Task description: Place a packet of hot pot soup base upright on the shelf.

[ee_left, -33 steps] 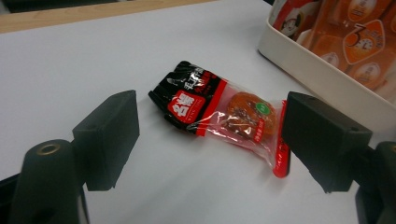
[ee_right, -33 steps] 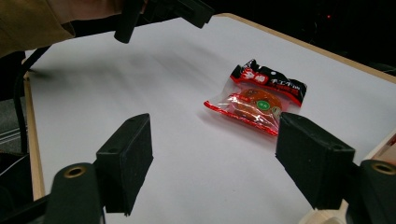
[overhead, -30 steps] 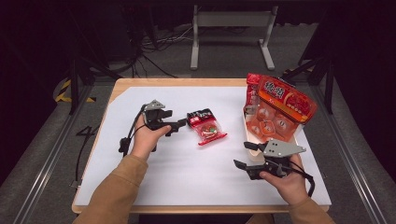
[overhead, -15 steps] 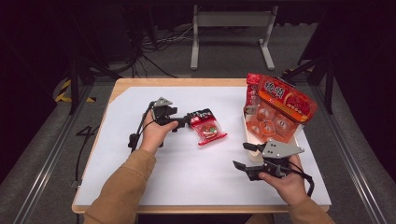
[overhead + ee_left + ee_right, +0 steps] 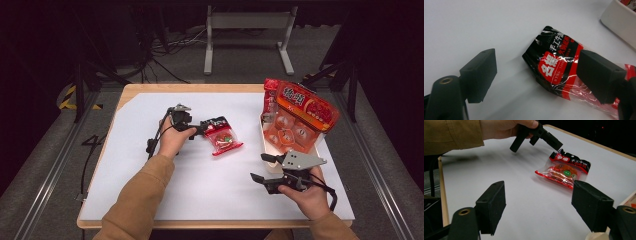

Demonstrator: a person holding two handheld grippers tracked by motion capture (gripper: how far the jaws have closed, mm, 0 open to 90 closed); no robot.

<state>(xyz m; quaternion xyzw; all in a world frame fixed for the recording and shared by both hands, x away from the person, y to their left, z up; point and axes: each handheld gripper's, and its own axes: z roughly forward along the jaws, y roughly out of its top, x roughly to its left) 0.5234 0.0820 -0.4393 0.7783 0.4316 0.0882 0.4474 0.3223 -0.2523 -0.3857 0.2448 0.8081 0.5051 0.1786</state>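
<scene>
snack packet (image 5: 564,168) beyond spread jaws

Tan sleeves (image 5: 140,200); black tongs (image 5: 200,131) w/ blocky jaws, brass screws, grey triangular plate (image 5: 299,160), black cables.

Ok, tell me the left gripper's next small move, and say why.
Probably ease the left gripper down and forward so its open jaws straddle the black top edge of the small snack packet. That packet lies flat on the white table, and one jaw hangs over it without gripping.
</scene>
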